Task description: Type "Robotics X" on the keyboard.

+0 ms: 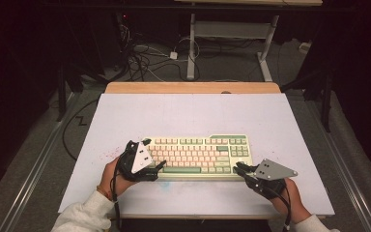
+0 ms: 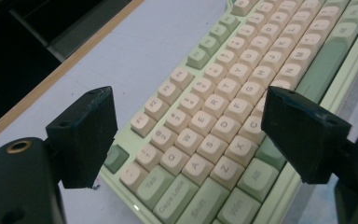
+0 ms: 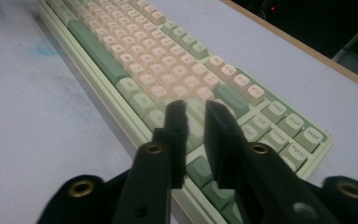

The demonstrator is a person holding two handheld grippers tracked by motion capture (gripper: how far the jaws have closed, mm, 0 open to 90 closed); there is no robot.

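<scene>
The keyboard (image 1: 198, 156) lies on the near middle of the counter (image 1: 193, 111). The left hand-held gripper (image 2: 186, 135) hovers released over its left keys; the right hand-held gripper (image 3: 196, 114) is clenched, empty, over its right end.

A lab: floor cables (image 1: 145, 58), bare worktable (image 1: 193, 113).

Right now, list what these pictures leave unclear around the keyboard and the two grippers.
- Keyboard key legends: too small in the high view.
- Its near-right keys: hidden behind the right gripper in the right gripper view.
- Whether that gripper's nearly shut jaws touch a key: hidden by the jaws themselves.
- Its far end: cut off by the top edge in the left gripper view, beyond the open left gripper.
</scene>
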